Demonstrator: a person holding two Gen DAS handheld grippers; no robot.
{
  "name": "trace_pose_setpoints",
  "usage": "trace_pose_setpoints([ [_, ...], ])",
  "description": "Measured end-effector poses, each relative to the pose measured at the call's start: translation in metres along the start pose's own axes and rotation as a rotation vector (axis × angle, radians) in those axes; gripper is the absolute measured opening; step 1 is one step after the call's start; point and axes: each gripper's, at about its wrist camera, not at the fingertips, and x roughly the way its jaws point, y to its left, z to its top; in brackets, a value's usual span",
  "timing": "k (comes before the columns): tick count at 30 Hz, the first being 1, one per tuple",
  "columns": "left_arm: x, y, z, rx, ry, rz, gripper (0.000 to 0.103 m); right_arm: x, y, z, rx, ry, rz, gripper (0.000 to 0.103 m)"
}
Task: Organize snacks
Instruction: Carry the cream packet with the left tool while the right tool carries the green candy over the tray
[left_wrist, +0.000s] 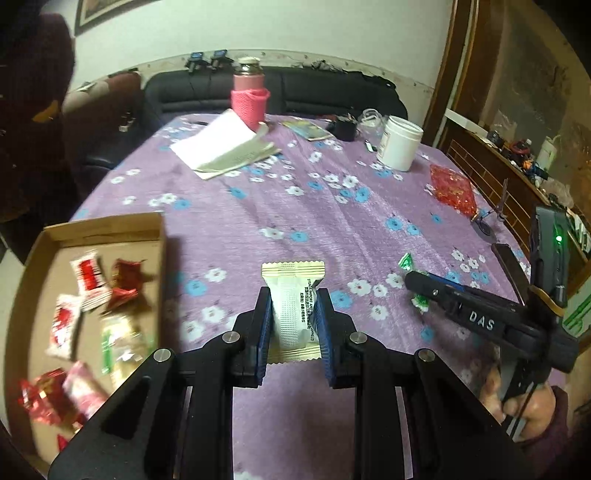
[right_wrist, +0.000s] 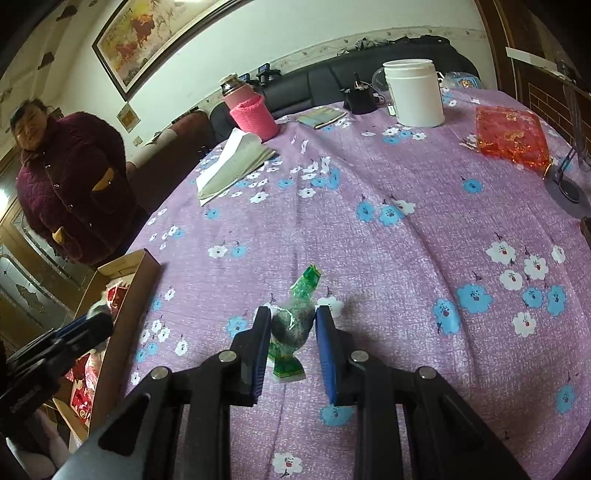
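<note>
Cream wafer packet (left_wrist: 294, 306) pinched in left gripper (left_wrist: 294, 317), beside cardboard tray (left_wrist: 161, 236) edge; right gripper (right_wrist: 291, 328) (slightly parted) straddling green candy (right_wrist: 293, 325)

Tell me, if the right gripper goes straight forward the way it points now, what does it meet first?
The green-wrapped candy already lies between the open fingers of the right gripper, so it would probably meet that first. Beyond it only bare purple tablecloth shows; depth is unclear.

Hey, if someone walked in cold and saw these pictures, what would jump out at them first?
The left gripper clamps a white snack packet above the purple flowered tablecloth. The right gripper straddles a green candy lying on the cloth. A cardboard tray of red and white snacks sits at the left edge, with a pink flask at the far side.
</note>
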Motion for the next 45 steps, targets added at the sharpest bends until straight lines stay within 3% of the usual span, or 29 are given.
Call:
trace_pose_setpoints([
  [6,-0.032,0.017,-0.014,-0.002,-0.051,0.075,0.022,0.001,0.006,-0.006,-0.020,-0.009,-0.010,0.028],
  [15,-0.065,0.057,-0.032,-0.064,-0.088,0.126,0.022,-0.001,0.026,-0.022,-0.078,-0.005,-0.059,0.028],
  [32,-0.092,0.099,-0.052,-0.134,-0.129,0.196,0.022,-0.030,0.139,-0.041,-0.244,0.008,0.093,0.027],
  [45,-0.096,0.130,-0.064,-0.182,-0.128,0.218,0.022,-0.019,0.198,-0.050,-0.350,0.041,0.133,0.027],
])
